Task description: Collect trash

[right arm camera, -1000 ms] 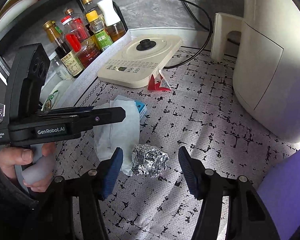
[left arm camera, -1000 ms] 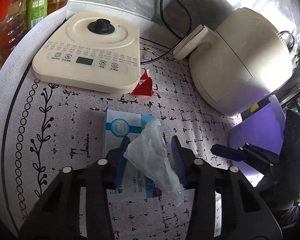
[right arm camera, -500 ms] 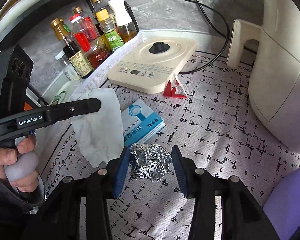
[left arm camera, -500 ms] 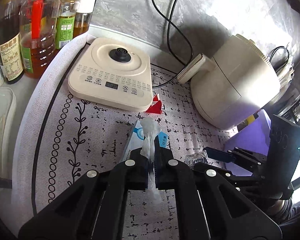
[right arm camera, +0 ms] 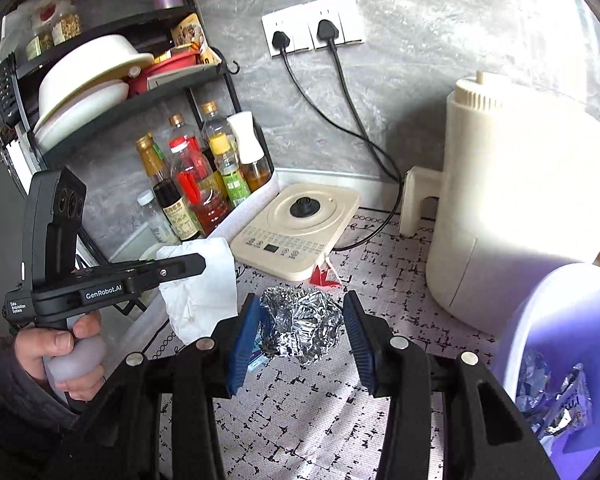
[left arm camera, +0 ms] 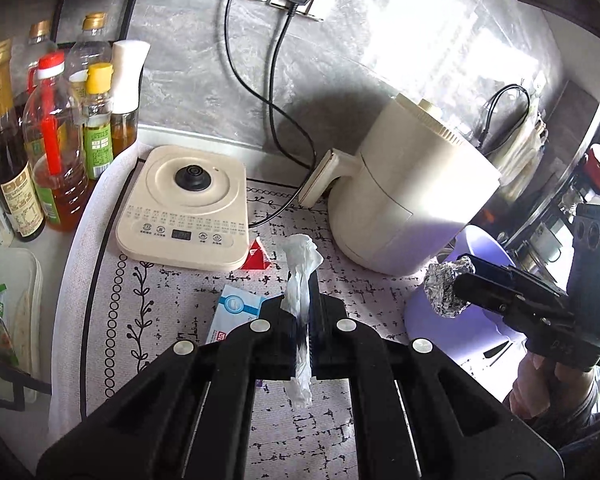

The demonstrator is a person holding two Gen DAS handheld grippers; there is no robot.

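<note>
Gripping tissue [left arm camera: 300, 280] and foil ball [right arm camera: 300, 330] in tongs.

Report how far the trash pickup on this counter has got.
Done: some foil and wrapper scraps already lie in the purple plastic bin. In hand: the left gripper is shut on a crumpled white tissue, the right gripper on a crumpled foil ball; neither is binned yet. Left: a red torn wrapper and a blue-and-white box on the mat.

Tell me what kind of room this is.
Most likely a home kitchen counter: oil and sauce bottles, a rack of bowls, and a plugged-in cream cooker beside a hotplate.
</note>
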